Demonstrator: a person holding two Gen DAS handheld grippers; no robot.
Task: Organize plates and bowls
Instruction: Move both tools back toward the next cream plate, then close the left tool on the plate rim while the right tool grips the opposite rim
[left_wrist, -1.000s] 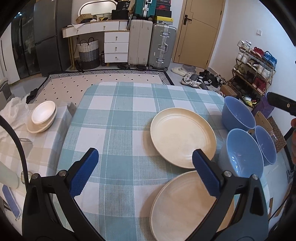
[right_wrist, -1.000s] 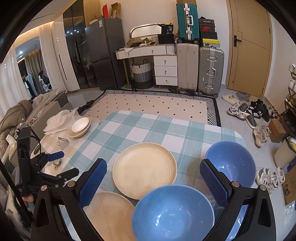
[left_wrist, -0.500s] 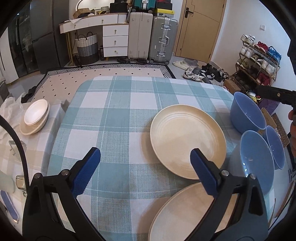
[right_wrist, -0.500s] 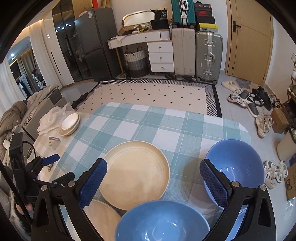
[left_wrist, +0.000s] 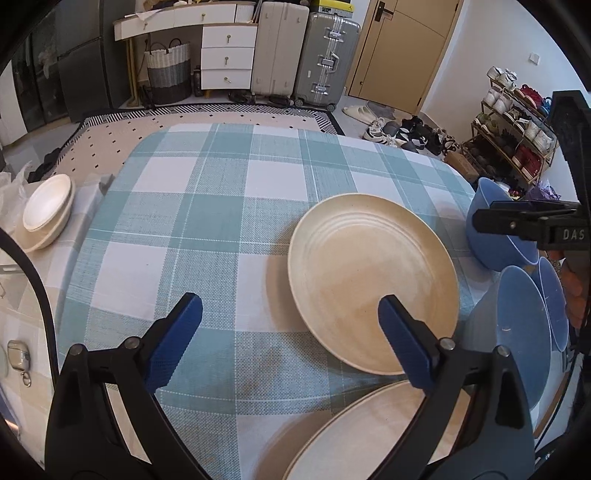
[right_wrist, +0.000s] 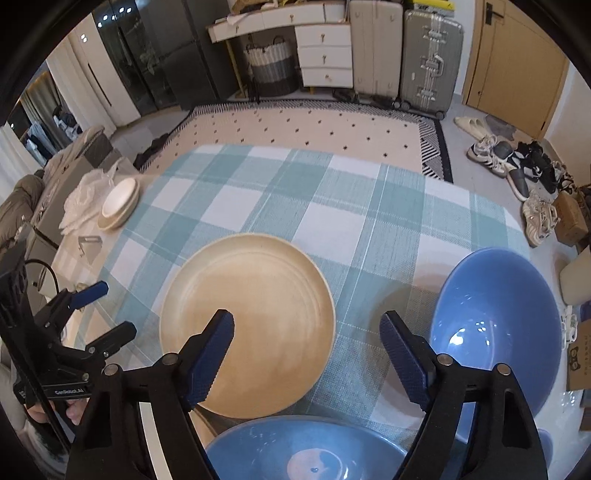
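A cream plate (left_wrist: 373, 273) (right_wrist: 247, 321) lies on the checked tablecloth (left_wrist: 207, 221). A second cream plate (left_wrist: 369, 435) sits nearer, at the bottom edge. Three blue bowls stand to the right: a far one (left_wrist: 495, 240) (right_wrist: 495, 325), a near one (left_wrist: 521, 332) (right_wrist: 306, 454), and a third (left_wrist: 554, 302) behind it. My left gripper (left_wrist: 290, 325) hovers wide open over the cloth, its right finger above the plate's near rim. My right gripper (right_wrist: 306, 325) hangs above the plate's right edge. Its jaws are closing, and the pads touch nothing.
A stack of small white dishes (left_wrist: 46, 214) (right_wrist: 120, 203) rests on a side table at the left, beside crumpled white plastic (right_wrist: 85, 195). An earbud case (left_wrist: 16, 354) lies near the left edge. The table's far edge drops to a dotted rug (right_wrist: 303, 125).
Both grippers have come forward and lower toward the table, so the plate and bowls loom larger. The right gripper's jaws have narrowed noticeably.
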